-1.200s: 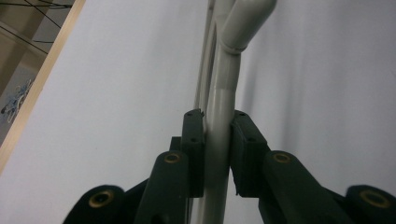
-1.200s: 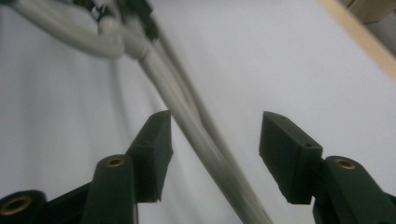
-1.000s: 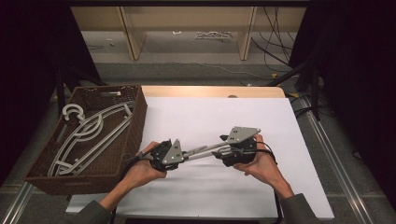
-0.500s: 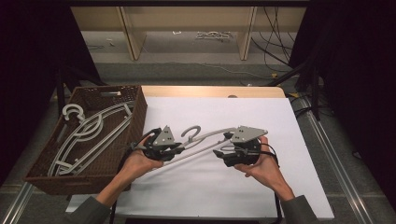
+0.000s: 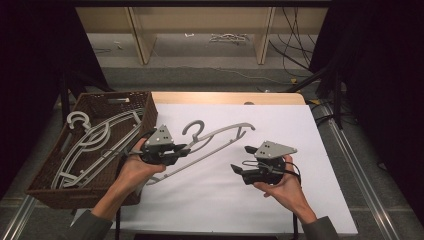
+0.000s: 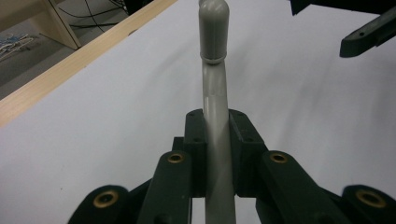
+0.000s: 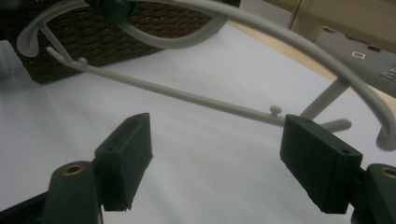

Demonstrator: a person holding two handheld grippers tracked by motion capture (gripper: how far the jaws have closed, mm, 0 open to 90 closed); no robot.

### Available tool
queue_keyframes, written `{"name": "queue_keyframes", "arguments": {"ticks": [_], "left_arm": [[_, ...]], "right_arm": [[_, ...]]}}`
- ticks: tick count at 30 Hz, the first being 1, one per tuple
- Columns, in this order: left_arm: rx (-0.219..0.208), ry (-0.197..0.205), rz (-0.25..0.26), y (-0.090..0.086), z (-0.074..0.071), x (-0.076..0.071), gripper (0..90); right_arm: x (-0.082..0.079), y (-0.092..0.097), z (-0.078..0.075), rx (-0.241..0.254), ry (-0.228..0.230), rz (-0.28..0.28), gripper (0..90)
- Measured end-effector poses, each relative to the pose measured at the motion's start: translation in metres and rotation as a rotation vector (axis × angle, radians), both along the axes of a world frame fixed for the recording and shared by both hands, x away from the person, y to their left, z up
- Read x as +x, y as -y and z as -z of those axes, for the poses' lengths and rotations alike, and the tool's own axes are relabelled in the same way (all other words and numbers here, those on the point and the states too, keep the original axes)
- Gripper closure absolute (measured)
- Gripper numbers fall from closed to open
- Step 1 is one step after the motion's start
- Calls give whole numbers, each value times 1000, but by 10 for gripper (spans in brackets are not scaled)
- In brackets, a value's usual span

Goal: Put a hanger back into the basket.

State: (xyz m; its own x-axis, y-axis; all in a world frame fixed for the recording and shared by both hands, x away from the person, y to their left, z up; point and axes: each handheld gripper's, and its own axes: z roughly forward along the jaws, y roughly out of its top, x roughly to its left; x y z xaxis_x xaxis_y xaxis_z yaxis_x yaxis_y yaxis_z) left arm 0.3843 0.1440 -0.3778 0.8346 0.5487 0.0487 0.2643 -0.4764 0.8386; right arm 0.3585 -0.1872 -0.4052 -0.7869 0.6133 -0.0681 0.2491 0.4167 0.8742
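Note:
A grey plastic hanger (image 5: pixel 220 135) hangs tilted above the white tabletop (image 5: pixel 280 210), hook uppermost. My left gripper (image 5: pixel 185 150) is shut on it near the hook's neck. In the left gripper view the pads squeeze the hanger's grey stem (image 6: pixel 214 70). My right gripper (image 5: pixel 241 158) stands to the right of the hanger, apart from it. Its jaws have just been opening and hold nothing. In the right gripper view the hanger's lower bar (image 7: pixel 187 95) runs across beyond the open right gripper (image 7: pixel 219 158).
A dark wicker basket (image 5: pixel 45 187) at the table's left edge holds several more grey hangers (image 5: pixel 95 142). A wooden strip (image 5: pixel 225 97) borders the far side of the table. Shelf legs and cables stand on the floor beyond.
The left gripper has raised the hanger off the table and drawn it leftward. The right gripper has let go of the hanger's right end, opened, and now sits apart from it.

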Motion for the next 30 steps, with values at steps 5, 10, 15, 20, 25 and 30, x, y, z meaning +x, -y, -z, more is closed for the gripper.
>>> {"name": "queue_keyframes", "arguments": {"ticks": [5, 10, 15, 20, 25, 30], "left_arm": [[-26, 11, 0, -5, -11, -2, 791], [-43, 17, -1, -8, -24, -7, 791], [-78, 5, 5, -10, -40, -11, 791], [-104, 12, 19, -12, -55, -13, 791], [-139, 12, 22, -18, -69, -15, 790], [-106, 44, 4, -27, -82, -16, 790]], "right_arm": [[-5, 3, 6, 30, -21, 9, 259], [-11, 4, 10, 28, -29, 3, 259], [-14, 6, 10, 30, -19, 0, 259], [-16, 7, 13, 32, -27, 4, 259], [-18, 7, 14, 30, -28, 1, 259], [-19, 7, 14, 25, -24, -2, 259]]}}
